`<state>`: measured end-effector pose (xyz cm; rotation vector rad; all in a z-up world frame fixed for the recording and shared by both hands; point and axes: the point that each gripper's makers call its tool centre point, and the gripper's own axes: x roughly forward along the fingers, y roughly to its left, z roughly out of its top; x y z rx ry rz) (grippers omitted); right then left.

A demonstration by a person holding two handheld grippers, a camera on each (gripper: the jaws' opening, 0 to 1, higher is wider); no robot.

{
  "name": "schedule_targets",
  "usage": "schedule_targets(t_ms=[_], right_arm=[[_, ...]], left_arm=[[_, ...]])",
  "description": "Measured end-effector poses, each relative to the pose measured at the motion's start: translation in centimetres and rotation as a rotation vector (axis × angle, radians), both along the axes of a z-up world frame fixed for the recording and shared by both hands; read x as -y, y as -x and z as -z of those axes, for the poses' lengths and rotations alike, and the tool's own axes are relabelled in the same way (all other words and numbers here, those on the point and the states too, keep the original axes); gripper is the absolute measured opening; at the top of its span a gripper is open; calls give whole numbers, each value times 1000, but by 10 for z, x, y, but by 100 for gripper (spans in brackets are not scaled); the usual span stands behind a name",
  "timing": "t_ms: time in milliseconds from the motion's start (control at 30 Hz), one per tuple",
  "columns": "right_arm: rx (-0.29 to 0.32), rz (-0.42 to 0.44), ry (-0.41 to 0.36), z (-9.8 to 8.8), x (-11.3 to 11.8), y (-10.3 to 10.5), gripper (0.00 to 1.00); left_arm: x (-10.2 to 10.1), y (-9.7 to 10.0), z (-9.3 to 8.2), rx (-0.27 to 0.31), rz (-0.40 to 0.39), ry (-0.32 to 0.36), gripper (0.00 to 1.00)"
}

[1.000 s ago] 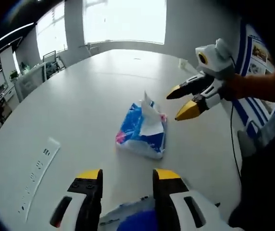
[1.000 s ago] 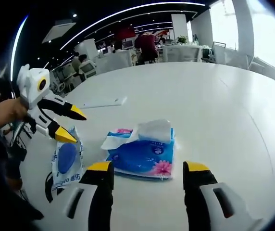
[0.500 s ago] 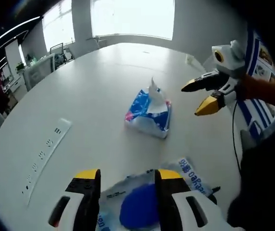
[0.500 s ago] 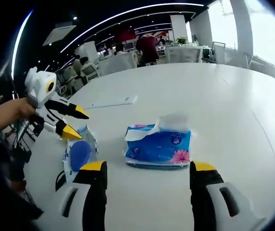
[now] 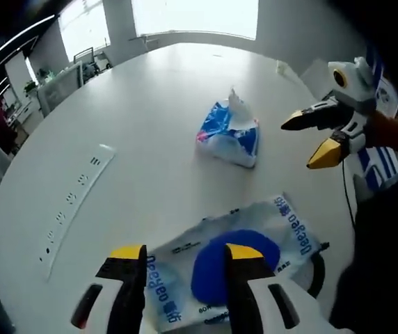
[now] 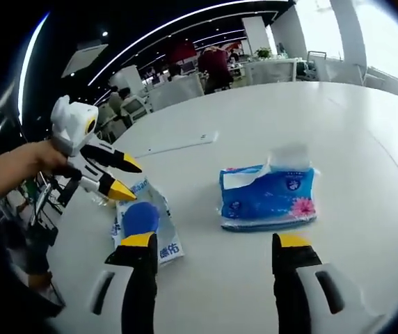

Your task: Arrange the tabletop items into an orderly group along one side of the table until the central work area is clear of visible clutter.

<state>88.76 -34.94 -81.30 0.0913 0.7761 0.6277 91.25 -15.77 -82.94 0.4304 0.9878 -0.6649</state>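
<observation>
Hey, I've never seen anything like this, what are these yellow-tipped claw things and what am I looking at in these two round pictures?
These are two hand-held grippers, each carrying a fisheye camera that looks along its own jaws. In the left gripper view, the left gripper rises from the bottom, open and holding nothing; the right gripper, held by a person's hand, comes in from the right. The right gripper view shows the reverse: the right gripper's own jaws below, open and empty. On the white table lie a blue tissue pack with a tissue sticking out, a flat wet wipes packet with a round blue lid, and a long white power strip.
</observation>
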Motion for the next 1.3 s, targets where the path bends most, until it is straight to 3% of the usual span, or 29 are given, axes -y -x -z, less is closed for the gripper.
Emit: schedule_targets(t_ms=[333,600,800,1000,1167,1300], right_arm=[[-62,26,-44,8,-18,13,54],[-126,1,-49,25,-33,36,48],[-167,-1,-74,33,-46,46,46],[-238,3,-123,38,-58,56,34],[-305,1,-163,44,-68,64,27],[-325,5,-168,44,-69,67,16]], left_arm=[[-12,1,8,-85,-32,-16,39],[-24,-7,15,-111,-64,-45,38],[-31,-1,22,-150,-90,-62,38],[-35,6,32,-195,-82,-71,32],[-38,7,34,-198,-63,-92,27],[-43,8,38,-212,-66,-108,19]])
